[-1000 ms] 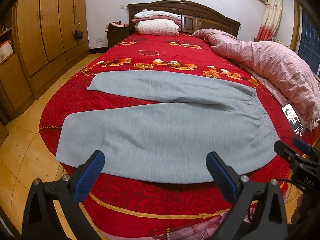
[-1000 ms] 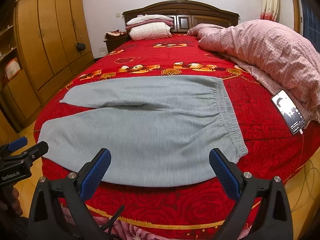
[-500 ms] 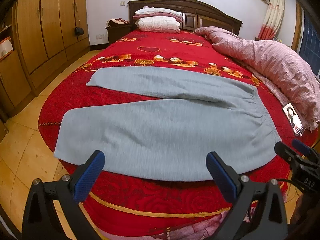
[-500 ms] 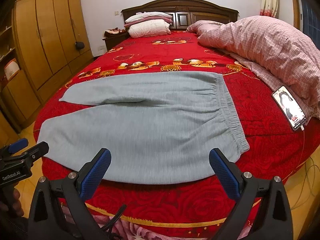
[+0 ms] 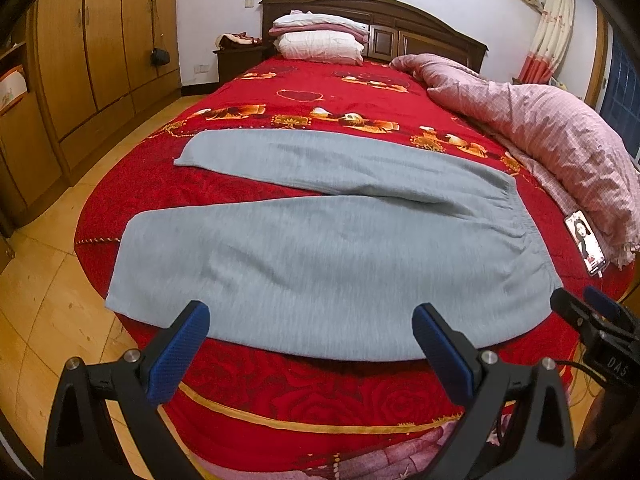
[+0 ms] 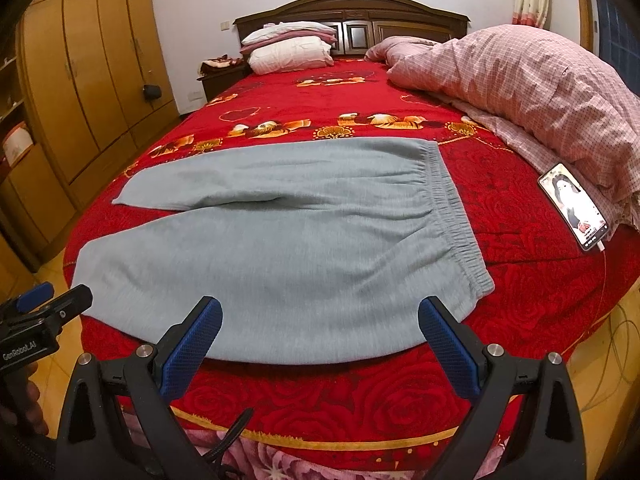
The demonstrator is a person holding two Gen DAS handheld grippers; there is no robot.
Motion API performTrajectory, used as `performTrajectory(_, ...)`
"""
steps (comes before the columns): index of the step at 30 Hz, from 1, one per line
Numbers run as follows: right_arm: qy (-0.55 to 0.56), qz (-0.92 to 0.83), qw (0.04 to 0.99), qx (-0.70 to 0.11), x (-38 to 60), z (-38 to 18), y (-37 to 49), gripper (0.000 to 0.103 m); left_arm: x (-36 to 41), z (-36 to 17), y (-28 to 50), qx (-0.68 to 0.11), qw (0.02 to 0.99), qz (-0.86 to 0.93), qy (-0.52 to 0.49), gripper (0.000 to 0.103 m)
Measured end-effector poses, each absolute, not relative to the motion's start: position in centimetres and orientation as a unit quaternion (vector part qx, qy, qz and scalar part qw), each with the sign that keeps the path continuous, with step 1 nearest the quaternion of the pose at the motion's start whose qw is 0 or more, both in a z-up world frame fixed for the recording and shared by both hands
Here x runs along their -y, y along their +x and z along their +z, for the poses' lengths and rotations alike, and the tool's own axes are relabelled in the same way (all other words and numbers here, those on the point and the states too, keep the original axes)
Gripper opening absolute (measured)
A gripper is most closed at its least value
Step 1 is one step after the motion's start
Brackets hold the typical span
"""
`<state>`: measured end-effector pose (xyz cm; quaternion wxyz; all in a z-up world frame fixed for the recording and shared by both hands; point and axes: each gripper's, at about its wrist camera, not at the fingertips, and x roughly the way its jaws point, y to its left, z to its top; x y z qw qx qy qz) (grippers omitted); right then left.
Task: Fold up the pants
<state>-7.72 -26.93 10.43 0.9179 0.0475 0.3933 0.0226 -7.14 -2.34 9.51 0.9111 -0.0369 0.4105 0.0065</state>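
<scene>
Pants (image 5: 320, 248) (flat) beyond both parted jaws

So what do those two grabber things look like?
Both grippers, left and right, have black frames with silver bolts and blue textured pads on the fingers. The left one's body reads "GenRobot.AI"; the right one's reads "DAS". A black cable hangs below the right one.

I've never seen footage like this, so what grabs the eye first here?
A pair of grey pants lies spread flat across a bright red bedspread, waistband to the right. A lit phone rests by a heaped pink checked quilt. Nearest the camera, two open blue-padded grippers, left gripper and right gripper, hover at the bed's edge.
</scene>
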Motion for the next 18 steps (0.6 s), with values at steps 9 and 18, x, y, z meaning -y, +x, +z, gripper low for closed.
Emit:
performTrajectory(9, 0.048, 0.021, 0.918, -0.393, 26.92, 10.48, -7.73, 0.101, 2.36, 9.48, -6.99, -0.416, 0.909, 0.008, -0.036, 0.103)
performTrajectory(18, 0.048, 0.022, 0.917, -0.395, 26.99, 10.47, -7.71, 0.101, 2.25, 9.54, -7.02, -0.416, 0.908, 0.011, -0.037, 0.103)
